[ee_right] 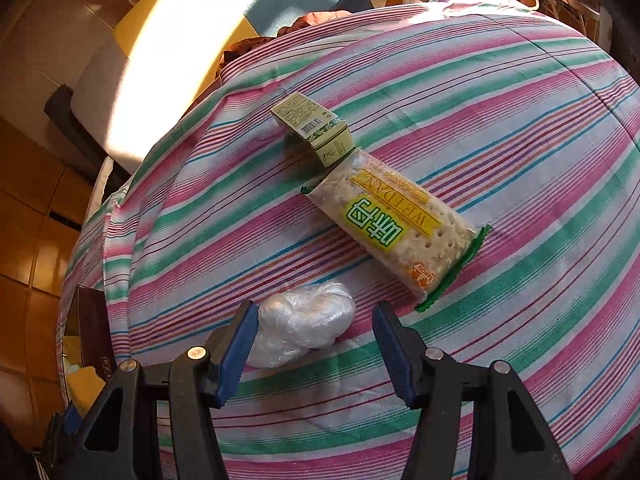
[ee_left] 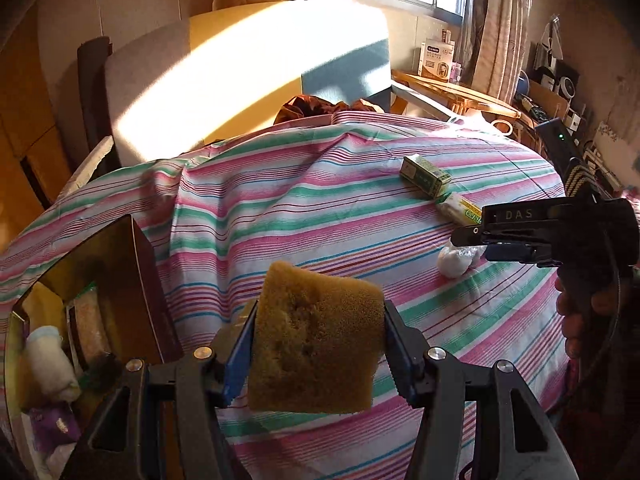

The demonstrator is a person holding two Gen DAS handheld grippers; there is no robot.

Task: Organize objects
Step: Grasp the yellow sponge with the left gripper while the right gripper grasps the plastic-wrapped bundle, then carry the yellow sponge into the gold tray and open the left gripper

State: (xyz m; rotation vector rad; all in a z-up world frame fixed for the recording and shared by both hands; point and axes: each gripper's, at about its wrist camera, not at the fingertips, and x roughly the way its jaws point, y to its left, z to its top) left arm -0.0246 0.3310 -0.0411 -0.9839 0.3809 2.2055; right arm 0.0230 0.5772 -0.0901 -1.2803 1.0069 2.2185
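Observation:
My left gripper [ee_left: 320, 340] is shut on a yellow-brown sponge [ee_left: 316, 340] and holds it above the striped cloth, just right of a dark open box [ee_left: 136, 264]. My right gripper [ee_right: 314, 344] is open and hovers over a white crumpled plastic wad [ee_right: 304, 322], which lies between its fingertips and a little left of centre. The right gripper [ee_left: 472, 236] also shows in the left wrist view, above the wad [ee_left: 452, 262]. A cracker packet [ee_right: 396, 224] and a small green carton [ee_right: 316, 130] lie beyond the wad.
The box at the left holds a white roll [ee_left: 52, 360], a purple packet [ee_left: 56, 424] and other items. The striped cloth [ee_left: 304, 208] covers the table. A sunlit sofa [ee_left: 240, 64] stands behind, and a cluttered side table [ee_left: 452, 88] at the back right.

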